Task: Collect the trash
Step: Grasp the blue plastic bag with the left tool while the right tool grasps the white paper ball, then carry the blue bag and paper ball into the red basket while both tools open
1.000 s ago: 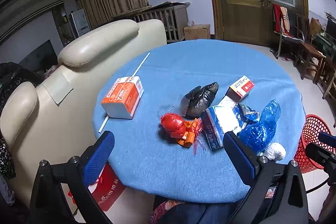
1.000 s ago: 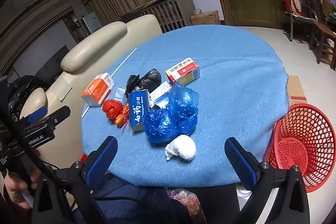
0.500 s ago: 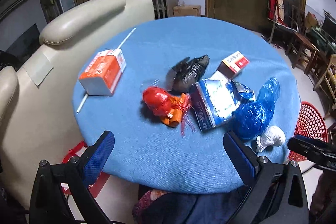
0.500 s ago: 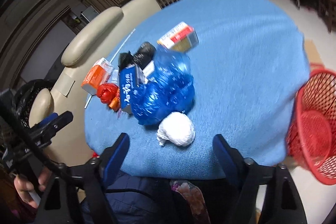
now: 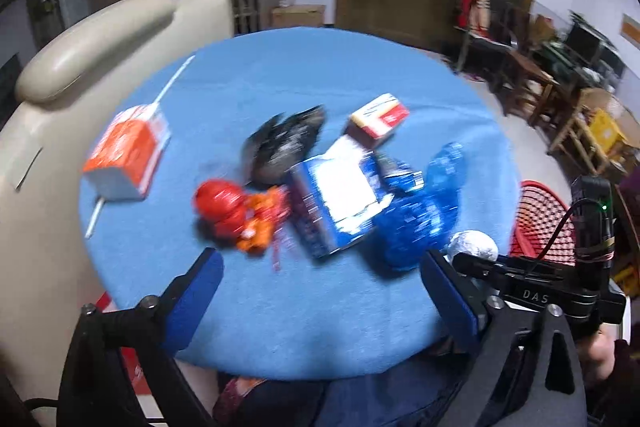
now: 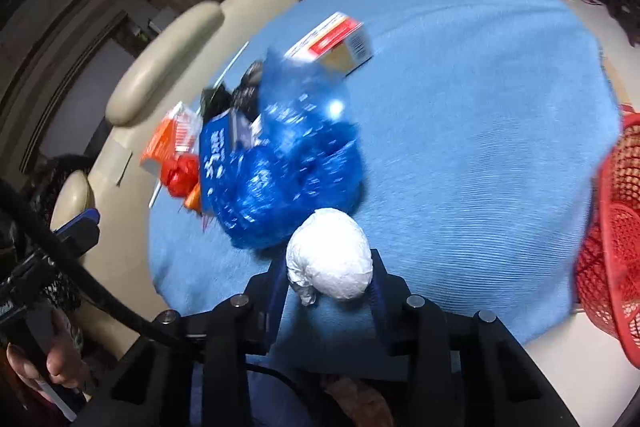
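Blue tablecloth [image 6: 460,147] | right gripper [image 6: 330,281] just closed onto white wad [image 6: 330,257] | left gripper [image 5: 320,285] apart

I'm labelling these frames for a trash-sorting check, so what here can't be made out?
- Printing on the orange carton: left wrist view, motion blur.
- Red basket: right wrist view, cut off by the right edge; contents unclear.
- Underside of the white wad: right wrist view, hidden between the right gripper jaws.
- Black bag: right wrist view, mostly behind the blue bag.

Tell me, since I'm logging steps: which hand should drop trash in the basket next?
Right. Its gripper has just been closing around the white wad, and the red basket sits on that side. The left gripper hangs open over bare cloth.
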Available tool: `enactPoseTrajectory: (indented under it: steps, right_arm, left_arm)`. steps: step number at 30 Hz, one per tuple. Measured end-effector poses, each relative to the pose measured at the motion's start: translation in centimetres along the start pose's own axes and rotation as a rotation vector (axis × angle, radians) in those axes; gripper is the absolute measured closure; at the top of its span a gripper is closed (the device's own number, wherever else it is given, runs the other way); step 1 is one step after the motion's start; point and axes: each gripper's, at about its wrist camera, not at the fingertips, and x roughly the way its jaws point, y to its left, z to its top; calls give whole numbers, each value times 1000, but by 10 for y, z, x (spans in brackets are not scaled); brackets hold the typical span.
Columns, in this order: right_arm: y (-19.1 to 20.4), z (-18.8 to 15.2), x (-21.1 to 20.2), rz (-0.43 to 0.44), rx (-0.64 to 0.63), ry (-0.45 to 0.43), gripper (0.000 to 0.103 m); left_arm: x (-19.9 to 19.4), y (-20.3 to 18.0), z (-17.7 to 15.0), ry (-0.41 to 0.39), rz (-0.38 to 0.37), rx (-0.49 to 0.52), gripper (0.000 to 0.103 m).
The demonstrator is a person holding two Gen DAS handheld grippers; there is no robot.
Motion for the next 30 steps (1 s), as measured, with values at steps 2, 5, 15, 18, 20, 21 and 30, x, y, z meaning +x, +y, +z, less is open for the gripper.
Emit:
enactPoseTrajectory:
  steps: [2,5,15,18,20,21,30]
  right_arm:
    - [-11,0,-10,-5,25,-17,63]
    - [-29,0,-30,-24,68,-48,63]
    - [-85,-13,-89,-76,180,-192,63]
    - [-104,-17,-103,-91,212,-227,63]
    - [-115,-19,-112,-97,235,-251,63]
    - [-122,-22,-117,-103,244,-264,63]
    - [-179,-48,-159,-177,365,-351,63]
  left_arm:
    - [7,-17,9,-16,-37,56,6]
    - [28,-43,17,6,-72,144,6]
    - [102,-90,18,174,-120,261,43]
    - [99,-92,22,164,-114,269,48]
    - [95,-93,25,158,-127,252,51]
    - [94,-95,26,153,-130,251,53]
    - [67,-159,41,97,-242,320,55]
